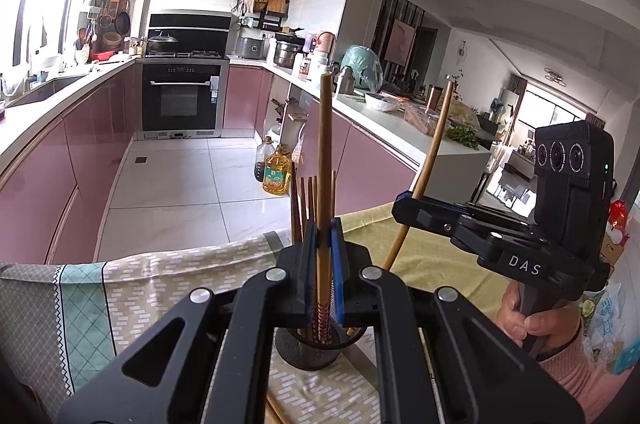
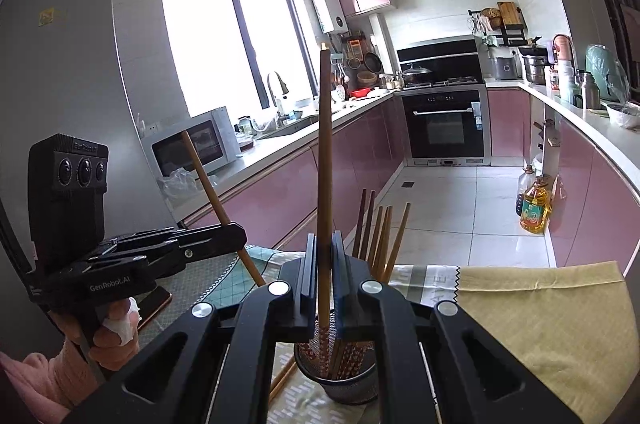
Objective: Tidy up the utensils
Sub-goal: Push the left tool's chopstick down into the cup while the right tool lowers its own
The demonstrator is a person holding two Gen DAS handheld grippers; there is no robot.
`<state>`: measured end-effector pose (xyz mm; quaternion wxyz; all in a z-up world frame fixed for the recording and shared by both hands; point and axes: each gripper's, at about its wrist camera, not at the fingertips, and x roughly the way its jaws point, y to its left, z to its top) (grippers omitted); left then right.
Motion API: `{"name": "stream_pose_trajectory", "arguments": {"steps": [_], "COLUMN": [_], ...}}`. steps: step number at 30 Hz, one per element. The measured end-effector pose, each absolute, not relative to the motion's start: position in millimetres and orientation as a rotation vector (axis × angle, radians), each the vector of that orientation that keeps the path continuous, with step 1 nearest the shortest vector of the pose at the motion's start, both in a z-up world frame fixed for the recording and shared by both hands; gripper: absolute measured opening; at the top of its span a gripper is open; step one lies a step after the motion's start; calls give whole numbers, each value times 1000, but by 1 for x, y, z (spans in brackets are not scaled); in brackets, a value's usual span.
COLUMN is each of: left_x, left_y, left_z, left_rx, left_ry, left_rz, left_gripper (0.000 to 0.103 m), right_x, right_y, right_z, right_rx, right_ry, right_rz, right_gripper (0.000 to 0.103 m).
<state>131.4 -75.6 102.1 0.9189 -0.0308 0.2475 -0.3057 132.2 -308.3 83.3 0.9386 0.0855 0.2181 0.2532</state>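
A black mesh holder (image 1: 310, 348) (image 2: 346, 378) stands on the table's patterned cloth (image 1: 160, 288) with several chopsticks (image 2: 380, 236) upright in it. My left gripper (image 1: 324, 244) is shut on one chopstick (image 1: 325, 159), held upright with its patterned lower end inside the holder. My right gripper (image 2: 324, 260) is shut on another chopstick (image 2: 325, 159), also upright with its lower end in the holder. Each gripper shows in the other's view, the right (image 1: 404, 207) and the left (image 2: 236, 232), clamping its slanted chopstick.
A yellow cloth (image 2: 552, 316) covers the table's right part. A loose chopstick (image 2: 280, 382) lies on the table beside the holder. A phone (image 2: 154, 302) lies at the left. Oil bottles (image 1: 276, 169) stand on the kitchen floor beyond the table's edge.
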Motion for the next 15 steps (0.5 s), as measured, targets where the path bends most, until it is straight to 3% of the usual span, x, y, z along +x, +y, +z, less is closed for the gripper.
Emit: {"name": "stream_pose_trajectory", "arguments": {"steps": [15], "left_x": [148], "left_y": [-79], "left_z": [87], "left_rx": [-40], "left_ry": [564], "left_rz": [-598], "left_gripper": [7], "right_x": [149], "right_y": [-306], "right_z": [67], "right_rx": [191], "right_ry": [502], "right_rz": [499], "right_gripper": [6]}}
